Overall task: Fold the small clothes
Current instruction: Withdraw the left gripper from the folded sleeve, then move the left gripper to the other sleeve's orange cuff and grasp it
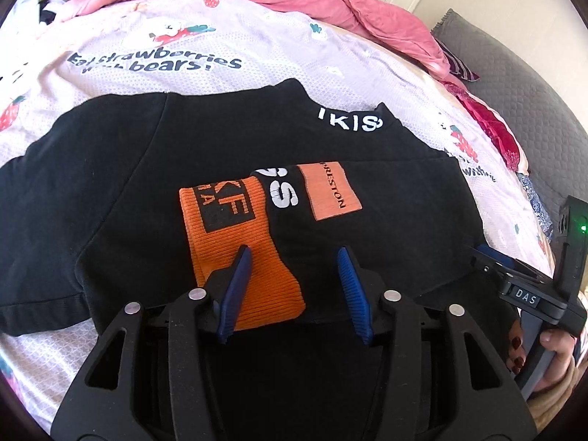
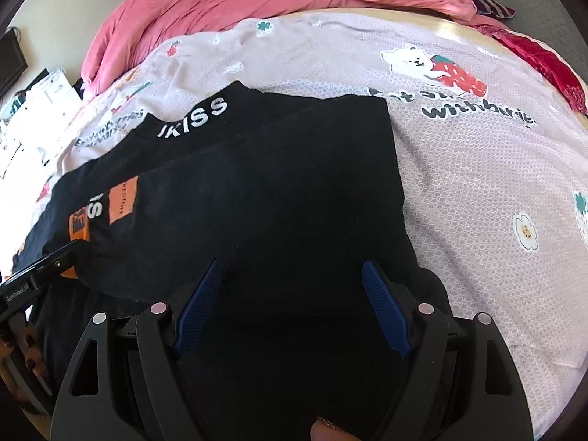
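A black top (image 1: 154, 169) lies spread on the bed's printed sheet (image 1: 257, 51), partly folded, its orange ribbed cuff (image 1: 235, 239) laid across the middle. The left gripper (image 1: 294, 257) tilts steeply down over that cuff, its 2 blue fingers (image 1: 235, 286) apart with nothing pinched; the left one sits over the orange knit. The right gripper (image 2: 292, 268) also angles down over the top's plain black part, fingers (image 2: 386, 312) spread wide and empty. A hand (image 1: 551, 349) grips the right gripper's handle.

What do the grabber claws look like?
Both the left gripper and right gripper are black frames with round silver rivets and ribbed blue fingers. One hand has dark red nail polish.
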Available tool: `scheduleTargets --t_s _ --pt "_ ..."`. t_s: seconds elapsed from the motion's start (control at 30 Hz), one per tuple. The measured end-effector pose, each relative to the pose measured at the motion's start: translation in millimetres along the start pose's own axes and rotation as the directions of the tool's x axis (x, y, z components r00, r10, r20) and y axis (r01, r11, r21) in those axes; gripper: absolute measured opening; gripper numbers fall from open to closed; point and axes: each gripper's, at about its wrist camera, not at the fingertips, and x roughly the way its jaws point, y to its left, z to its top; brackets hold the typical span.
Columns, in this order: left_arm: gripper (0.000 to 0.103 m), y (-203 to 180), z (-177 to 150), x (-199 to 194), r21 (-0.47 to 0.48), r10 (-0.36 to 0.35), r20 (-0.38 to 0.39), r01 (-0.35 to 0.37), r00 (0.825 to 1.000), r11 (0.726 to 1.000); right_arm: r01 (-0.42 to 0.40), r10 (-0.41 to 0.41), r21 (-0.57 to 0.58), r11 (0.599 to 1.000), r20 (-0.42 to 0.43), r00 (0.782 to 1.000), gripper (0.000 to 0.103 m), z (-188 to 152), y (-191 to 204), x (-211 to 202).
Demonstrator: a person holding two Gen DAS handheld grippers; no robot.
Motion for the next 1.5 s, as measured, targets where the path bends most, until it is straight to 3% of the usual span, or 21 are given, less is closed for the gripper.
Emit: scheduleTargets --t_s 0.23,0.5,0.53,0.6,0.97,1.13,1.33,1.5 --pt "0.045 -1.0 -1.7 -10.7 0.003 0.019 0.031 -0.019 0.999 1.0 -0.034 0.033 0.036 0.999 0.021 0.999 0.078 -5.3 -5.5 -16.3" --pt "0.058 -0.8 -5.0 -29.8 -0.003 0.029 0.089 -0.029 0.996 1.0 -0.063 0.063 0.02 0.998 0.035 0.997 0.078 -10.6 3.5 -32.5" --pt "0.059 -0.6 -5.1 -30.6 -0.005 0.031 0.09 -0.031 0.995 1.0 -0.07 0.07 0.018 0.997 0.037 0.997 0.086 -11.0 5.0 -34.3" --pt "0.061 0.5 -5.7 -33.2 -0.011 0.033 0.098 -0.032 0.995 0.999 -0.079 0.078 0.012 0.997 0.052 0.996 0.093 -11.2 8.7 -39.2" --pt "0.076 17.3 -17.4 -54.7 -0.083 0.066 0.163 -0.053 0.984 0.995 -0.13 0.134 -0.056 0.99 0.09 0.987 0.096 -9.3 38.9 -58.3" --pt "0.082 30.2 -20.4 -68.2 -0.127 0.088 0.201 -0.063 0.976 0.99 -0.147 0.155 -0.088 0.985 0.094 0.983 0.096 -6.9 54.2 -62.3" --pt "0.083 47.8 -23.8 -77.9 -0.183 0.174 0.231 -0.133 0.957 0.974 -0.165 0.179 -0.127 0.978 0.106 0.978 0.096 -3.8 74.6 -66.2" --pt "0.086 61.0 -26.2 -87.1 -0.227 0.208 0.256 -0.151 0.944 0.962 -0.187 0.206 -0.16 0.969 0.109 0.972 0.097 -1.1 92.7 -68.2"
